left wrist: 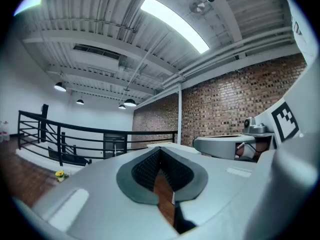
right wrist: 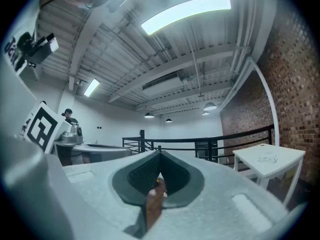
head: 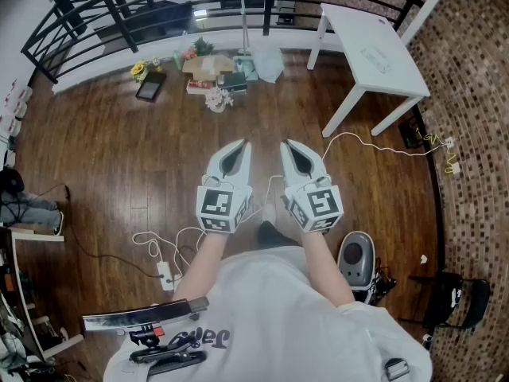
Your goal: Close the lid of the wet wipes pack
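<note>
Left gripper (head: 240,148) clenched, empty | right gripper (head: 289,148) clenched, empty | both held above floor (head: 119,142), far from white surface (head: 358,26) | lid closing judged unstarted.

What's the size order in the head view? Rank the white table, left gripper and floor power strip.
Largest: white table.
Then: left gripper, though nearness to the camera inflates it.
Smallest: power strip.
</note>
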